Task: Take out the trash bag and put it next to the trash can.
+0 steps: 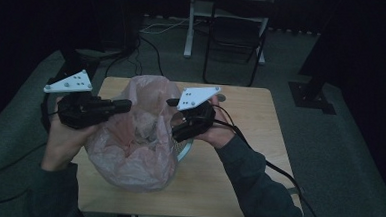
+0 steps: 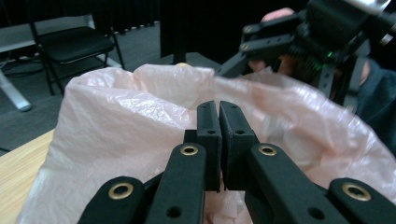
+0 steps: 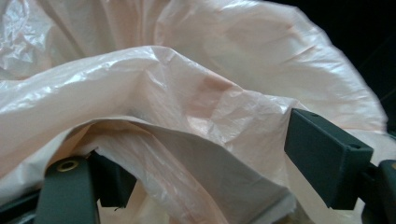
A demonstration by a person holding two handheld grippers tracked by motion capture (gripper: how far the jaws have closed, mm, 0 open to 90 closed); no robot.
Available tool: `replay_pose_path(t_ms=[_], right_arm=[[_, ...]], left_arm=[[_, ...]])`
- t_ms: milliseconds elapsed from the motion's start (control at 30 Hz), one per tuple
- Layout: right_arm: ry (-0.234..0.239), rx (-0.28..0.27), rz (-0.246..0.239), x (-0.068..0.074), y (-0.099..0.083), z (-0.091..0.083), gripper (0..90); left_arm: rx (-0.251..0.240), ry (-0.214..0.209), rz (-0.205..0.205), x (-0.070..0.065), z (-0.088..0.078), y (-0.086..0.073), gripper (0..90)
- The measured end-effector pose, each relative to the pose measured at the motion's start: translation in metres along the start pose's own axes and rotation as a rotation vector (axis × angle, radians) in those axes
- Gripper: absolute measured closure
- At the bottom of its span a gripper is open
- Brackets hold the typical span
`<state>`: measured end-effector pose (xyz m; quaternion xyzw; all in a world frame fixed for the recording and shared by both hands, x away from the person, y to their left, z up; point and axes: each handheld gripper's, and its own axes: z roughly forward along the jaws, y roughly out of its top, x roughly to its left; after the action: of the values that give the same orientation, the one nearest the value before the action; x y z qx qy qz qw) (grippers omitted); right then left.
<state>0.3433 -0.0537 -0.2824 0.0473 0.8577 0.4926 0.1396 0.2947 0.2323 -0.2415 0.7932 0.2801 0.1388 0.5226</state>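
the left gripper (image 2: 219,116) had its jaws pressed together at the near rim of a thin pink plastic bag (image 1: 134,135); whether any film was pinched between them could not be told. the right gripper (image 3: 201,172) stood with its jaws wide apart, a fold of the bag's rim lying between them. the bag sat crumpled and open-mouthed in the middle of the wooden bench (image 1: 227,185), between the two hands. a black folding chair (image 1: 237,30) stood on the grey floor beyond.

Dark lab/studio: black curtains (image 1: 46,10), folding chair (image 1: 237,33).
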Motion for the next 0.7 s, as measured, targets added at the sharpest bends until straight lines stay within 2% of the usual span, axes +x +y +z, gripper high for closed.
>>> replay_pose_path(t_ms=[100,300,567,633,700], right_arm=[[0.016,0.004,0.0,0.003,0.001,0.004,21.0],[0.064,-0.027,-0.006,0.008,0.004,0.007,19.7],[0.067,0.006,-0.015,0.011,0.011,0.02,17.6],[0.069,0.004,-0.02,0.012,0.012,0.021,17.5],[0.073,-0.023,-0.03,0.016,0.013,0.024,17.4]], left_arm=[[-0.007,-0.019,0.003,-0.003,0.003,0.002,87.6],[-0.011,-0.029,0.022,-0.01,0.008,0.009,87.5],[-0.013,-0.072,0.033,-0.016,0.018,0.014,87.5],[-0.013,-0.079,0.033,-0.017,0.019,0.015,87.5],[-0.028,-0.096,0.027,-0.02,0.023,0.017,87.5]])
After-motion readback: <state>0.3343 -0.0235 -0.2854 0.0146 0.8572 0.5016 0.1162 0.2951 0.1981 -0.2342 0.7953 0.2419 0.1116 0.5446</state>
